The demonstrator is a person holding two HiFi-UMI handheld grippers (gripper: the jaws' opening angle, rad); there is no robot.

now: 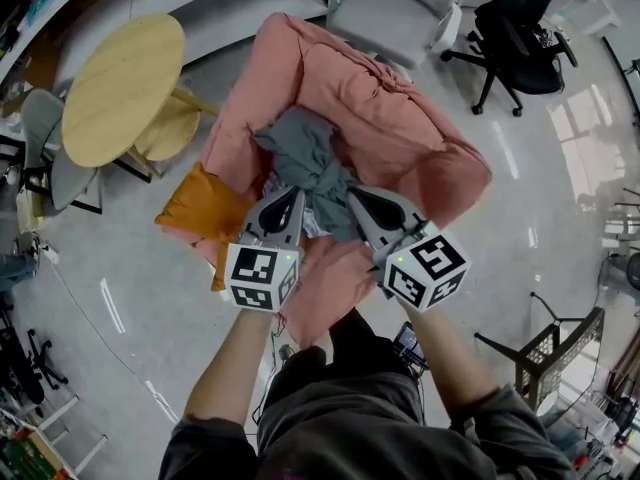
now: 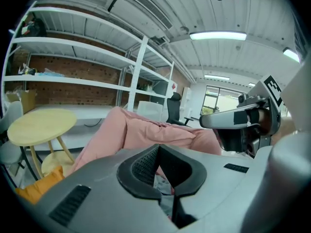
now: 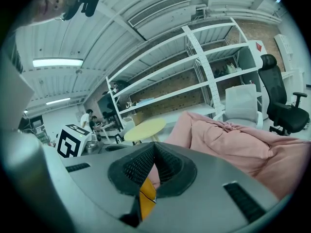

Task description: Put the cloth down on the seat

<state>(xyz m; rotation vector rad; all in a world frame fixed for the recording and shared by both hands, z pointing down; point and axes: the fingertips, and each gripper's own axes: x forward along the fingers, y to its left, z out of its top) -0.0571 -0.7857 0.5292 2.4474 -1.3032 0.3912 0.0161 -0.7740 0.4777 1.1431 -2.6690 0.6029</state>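
A grey cloth (image 1: 305, 153) lies bunched on the pink beanbag seat (image 1: 400, 118), with its near end drawn up between my two grippers. My left gripper (image 1: 292, 198) is shut, its tip at the cloth's near left side. In the left gripper view the jaws (image 2: 158, 149) meet and grey cloth (image 2: 164, 198) shows just below them. My right gripper (image 1: 355, 198) sits beside the cloth's right fold. In the right gripper view its jaws (image 3: 154, 147) touch with no cloth showing between them.
An orange cushion (image 1: 195, 208) leans against the seat's left side. A round yellow table (image 1: 120, 88) stands further left. Behind the seat are a grey armchair (image 1: 400, 8) and a black office chair (image 1: 520, 38). White shelving (image 2: 97, 57) lines the far wall.
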